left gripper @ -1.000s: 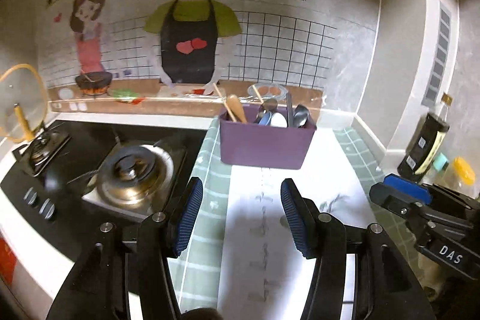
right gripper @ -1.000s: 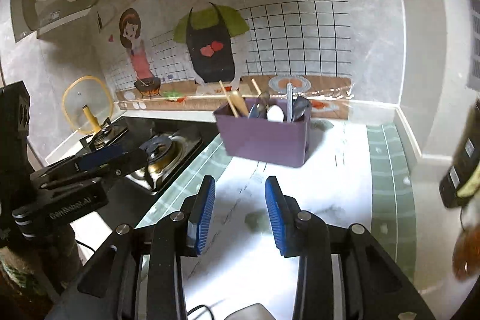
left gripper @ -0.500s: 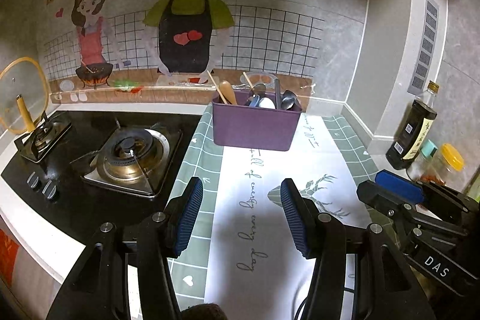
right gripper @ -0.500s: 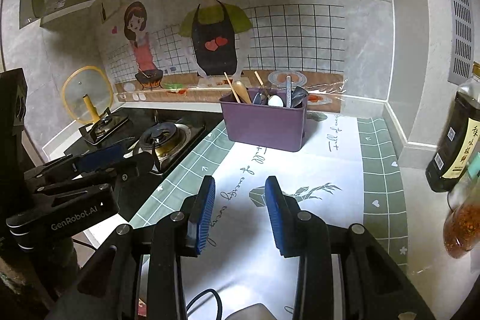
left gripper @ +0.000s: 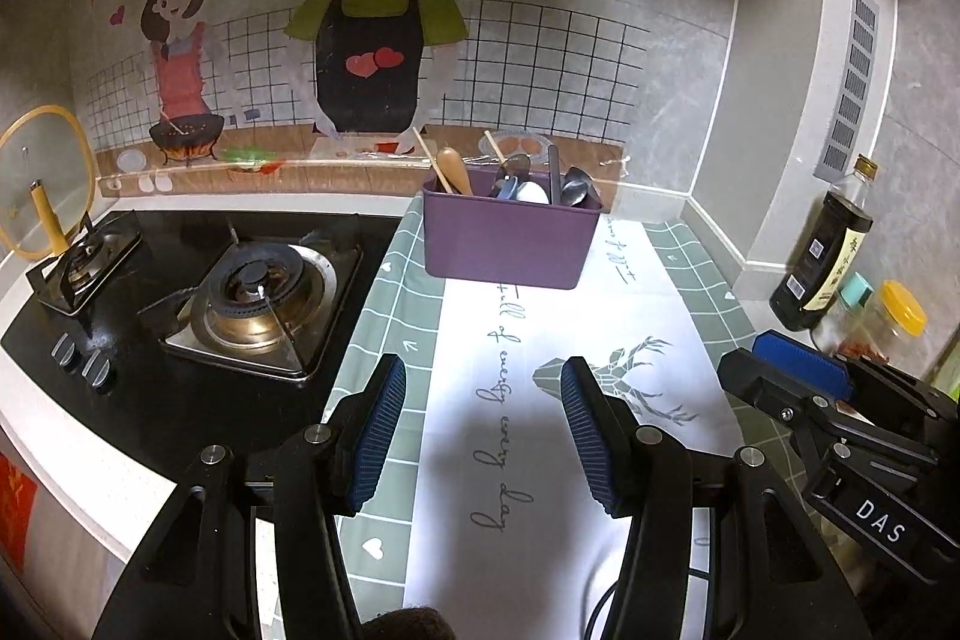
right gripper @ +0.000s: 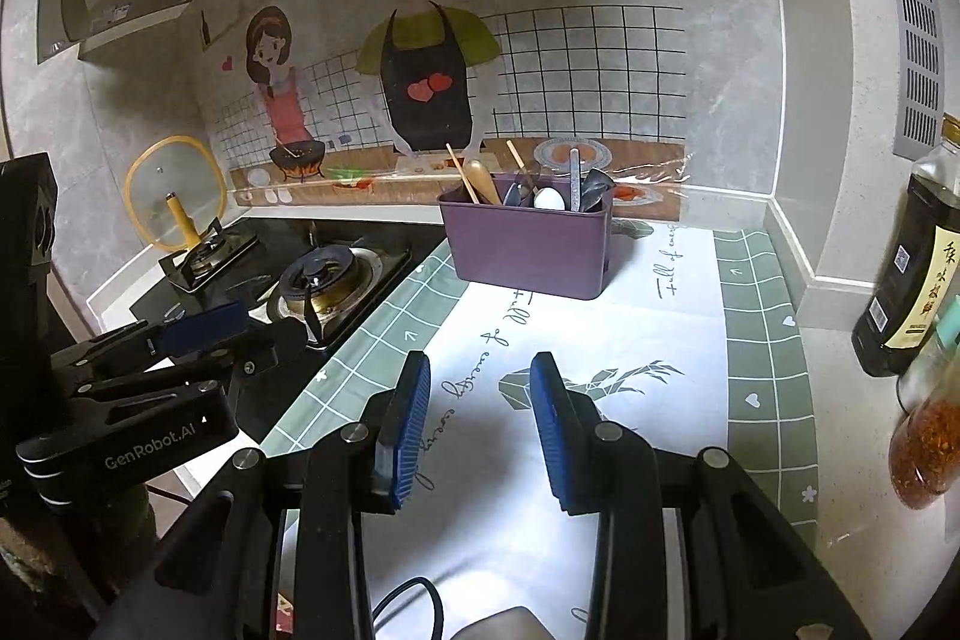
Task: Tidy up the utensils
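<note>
Purple utensil bin [left gripper: 510, 241] is seen straight ahead, well apart from both empty, released tools, left tool [left gripper: 483, 421] and right tool [right gripper: 480, 418], handles upright.

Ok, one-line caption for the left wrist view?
Open left gripper hovers over the deer-print mat, facing the purple utensil bin beside the gas stove.

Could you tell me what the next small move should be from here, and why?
Probably ease the right gripper forward toward the purple bin at the far end of the mat. Both grippers are open and empty, the left gripper included, and every utensil in view stands inside that bin, well beyond the fingertips, so nothing can be grasped yet.
</note>
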The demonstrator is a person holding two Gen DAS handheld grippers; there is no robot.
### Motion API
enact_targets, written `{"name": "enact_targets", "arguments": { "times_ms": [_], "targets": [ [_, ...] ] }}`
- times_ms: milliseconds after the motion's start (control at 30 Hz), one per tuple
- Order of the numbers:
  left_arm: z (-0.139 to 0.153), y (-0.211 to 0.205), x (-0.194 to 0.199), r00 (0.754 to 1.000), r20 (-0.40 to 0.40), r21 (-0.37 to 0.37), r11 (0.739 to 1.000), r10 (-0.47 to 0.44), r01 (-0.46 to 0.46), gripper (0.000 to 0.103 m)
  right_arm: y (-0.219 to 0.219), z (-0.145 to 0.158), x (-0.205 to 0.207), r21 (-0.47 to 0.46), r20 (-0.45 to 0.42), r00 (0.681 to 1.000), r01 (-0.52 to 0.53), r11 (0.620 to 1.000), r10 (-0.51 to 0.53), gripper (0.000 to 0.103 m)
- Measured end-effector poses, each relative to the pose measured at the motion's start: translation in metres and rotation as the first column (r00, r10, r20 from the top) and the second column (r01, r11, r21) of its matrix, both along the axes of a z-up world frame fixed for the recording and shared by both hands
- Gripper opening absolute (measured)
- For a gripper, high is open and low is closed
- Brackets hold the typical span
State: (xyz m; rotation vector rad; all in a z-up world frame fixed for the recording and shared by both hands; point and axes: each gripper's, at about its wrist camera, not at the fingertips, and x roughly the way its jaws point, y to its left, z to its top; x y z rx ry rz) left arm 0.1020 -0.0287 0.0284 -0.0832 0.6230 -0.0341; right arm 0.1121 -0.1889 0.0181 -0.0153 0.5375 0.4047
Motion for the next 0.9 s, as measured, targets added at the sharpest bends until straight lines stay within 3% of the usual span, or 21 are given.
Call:
{"name": "enact_targets", "arguments": {
  "times_ms": [900],
  "targets": [
    [-0.001,-0.011,0.003,1.000,-0.014,0.018,0.999,-0.028,0.028,0.055,-0.010,0.002,-0.003,0.008,0.013,0.999,0.043,0.999,-0.043,0.033]
  ]
}}
